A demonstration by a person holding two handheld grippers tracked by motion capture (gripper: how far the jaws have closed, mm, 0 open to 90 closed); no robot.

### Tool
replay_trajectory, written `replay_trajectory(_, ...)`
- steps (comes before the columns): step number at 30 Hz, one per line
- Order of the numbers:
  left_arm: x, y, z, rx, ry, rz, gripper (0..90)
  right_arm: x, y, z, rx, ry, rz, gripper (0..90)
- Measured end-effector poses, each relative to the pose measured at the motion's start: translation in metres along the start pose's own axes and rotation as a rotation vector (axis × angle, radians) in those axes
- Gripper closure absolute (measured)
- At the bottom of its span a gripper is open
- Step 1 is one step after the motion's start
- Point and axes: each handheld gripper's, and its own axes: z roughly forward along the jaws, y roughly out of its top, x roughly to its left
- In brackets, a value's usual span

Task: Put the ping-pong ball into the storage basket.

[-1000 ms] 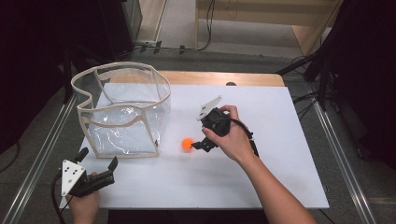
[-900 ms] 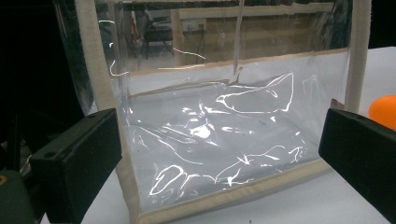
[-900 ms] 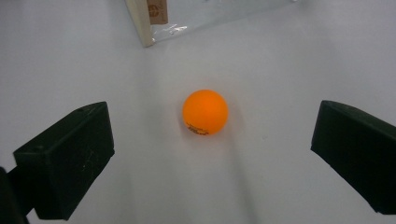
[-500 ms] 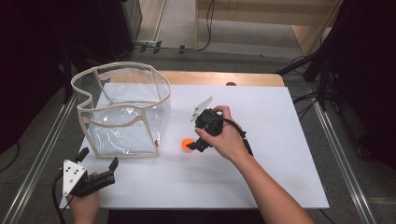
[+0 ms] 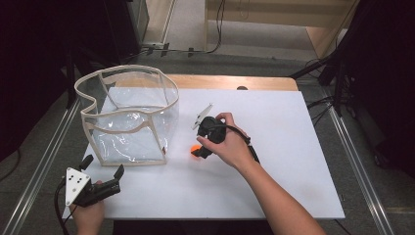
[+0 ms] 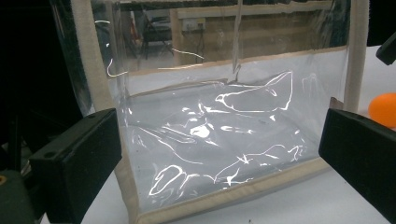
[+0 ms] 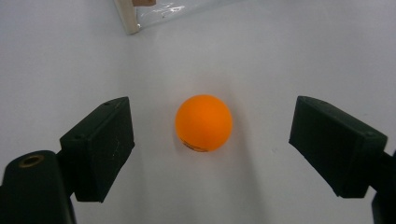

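An orange ball (image 7: 203,123) lies on the white table (image 5: 293,147), just right of a clear plastic bag with beige edging (image 5: 128,117). My right gripper (image 5: 199,151) points down over the ball (image 5: 195,148). Its jaws have just been closing. The ball sits between them in the right gripper view, with a gap on each side, so the pads do not touch it. My left gripper (image 5: 102,166) rests at the table's near left corner, open, and faces the bag (image 6: 224,135). The ball (image 6: 383,108) peeks in at the right edge of the left gripper view.
The bag stands open-topped on the left half of the table. A wooden strip (image 5: 230,81) runs along the far edge. Metal rails (image 5: 359,156) flank both sides of the table.
My right hand has moved left and down, closer to the ball, which it now partly covers in the high view. The left gripper has stayed put.
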Motion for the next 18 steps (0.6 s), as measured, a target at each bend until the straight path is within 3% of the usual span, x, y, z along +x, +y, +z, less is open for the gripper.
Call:
replay_trajectory(7, 0.000, 0.000, 0.000, 0.001, 0.000, 0.000, 0.0, 0.002, 0.002, 0.012, 0.053, -0.014, 0.003, 12.9)
replay_trajectory(11, 0.000, 0.000, 0.000, 0.001, 0.000, 0.000, 0.0, 0.000, 0.002, 0.016, 0.068, -0.019, 0.008, 23.5)
replay_trajectory(18, 0.000, 0.000, 0.000, 0.002, 0.000, 0.000, 0.0, 0.000, 0.002, 0.021, 0.109, -0.021, 0.014, 28.3)
